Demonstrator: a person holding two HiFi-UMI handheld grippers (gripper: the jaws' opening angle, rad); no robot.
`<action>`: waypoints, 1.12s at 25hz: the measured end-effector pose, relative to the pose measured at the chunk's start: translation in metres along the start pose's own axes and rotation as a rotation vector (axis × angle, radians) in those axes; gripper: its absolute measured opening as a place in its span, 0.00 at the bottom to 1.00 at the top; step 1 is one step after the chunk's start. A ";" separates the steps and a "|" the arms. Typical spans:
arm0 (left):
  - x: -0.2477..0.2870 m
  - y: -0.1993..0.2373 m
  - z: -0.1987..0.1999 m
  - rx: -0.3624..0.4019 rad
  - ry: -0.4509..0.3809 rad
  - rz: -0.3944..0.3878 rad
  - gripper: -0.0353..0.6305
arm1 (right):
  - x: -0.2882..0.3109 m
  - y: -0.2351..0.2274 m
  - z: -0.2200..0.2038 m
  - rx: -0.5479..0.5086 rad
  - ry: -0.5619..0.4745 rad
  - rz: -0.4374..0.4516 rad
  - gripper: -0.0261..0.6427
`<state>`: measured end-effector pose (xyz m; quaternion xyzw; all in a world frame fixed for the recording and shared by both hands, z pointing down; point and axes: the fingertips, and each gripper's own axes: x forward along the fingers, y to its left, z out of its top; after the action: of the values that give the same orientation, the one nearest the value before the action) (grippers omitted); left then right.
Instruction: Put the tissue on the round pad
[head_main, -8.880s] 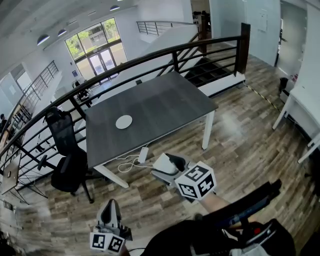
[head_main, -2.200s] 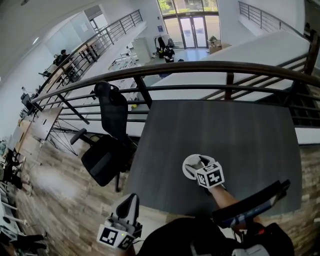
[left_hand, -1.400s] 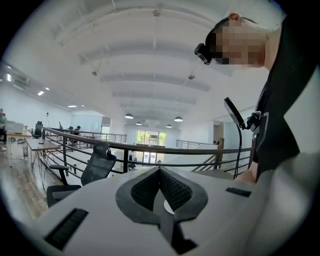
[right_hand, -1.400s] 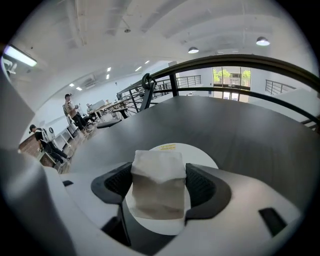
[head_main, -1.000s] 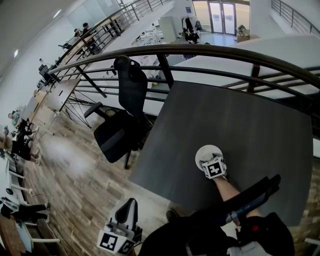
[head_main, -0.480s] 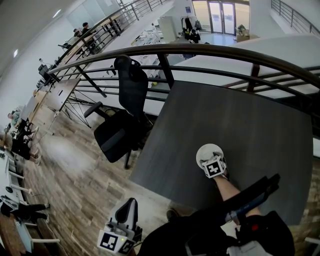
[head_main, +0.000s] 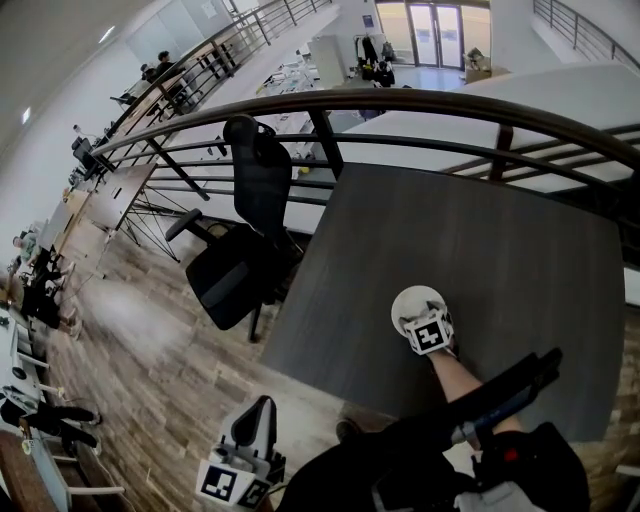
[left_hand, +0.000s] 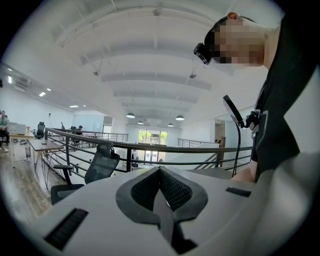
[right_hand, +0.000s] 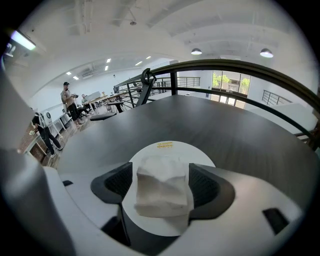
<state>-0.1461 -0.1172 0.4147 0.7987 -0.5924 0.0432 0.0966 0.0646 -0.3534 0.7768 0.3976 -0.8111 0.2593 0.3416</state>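
Paper, pad, table
Inside the right claw (right_hand: 162, 182), the white folded paper tissue (right_hand: 162, 192) looks soft, creased; round white pad (right_hand: 170, 149) smooth; dark grey table (right_hand: 235, 135) matt, grained.

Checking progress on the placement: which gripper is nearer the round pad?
Right. The right gripper holds the tissue over the round pad; the left gripper hangs off the table, over the floor.

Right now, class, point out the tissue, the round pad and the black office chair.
tissue (right_hand: 162, 187): right gripper view, the middle of its folded face.
round pad (right_hand: 190, 150): right gripper view, bare white surface beyond the tissue.
black office chair (head_main: 262, 185): head view, its backrest.
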 end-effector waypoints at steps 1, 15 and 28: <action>0.000 0.001 0.000 0.000 -0.003 -0.004 0.06 | -0.003 0.000 0.003 -0.001 -0.009 -0.005 0.54; 0.037 -0.015 -0.001 0.010 -0.019 -0.203 0.06 | -0.083 0.021 0.071 0.058 -0.334 -0.007 0.36; 0.019 -0.015 0.011 0.021 -0.068 -0.392 0.06 | -0.203 0.074 0.107 0.074 -0.577 -0.053 0.04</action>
<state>-0.1263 -0.1332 0.4059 0.9008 -0.4278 0.0027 0.0748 0.0576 -0.2919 0.5438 0.4883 -0.8541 0.1557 0.0888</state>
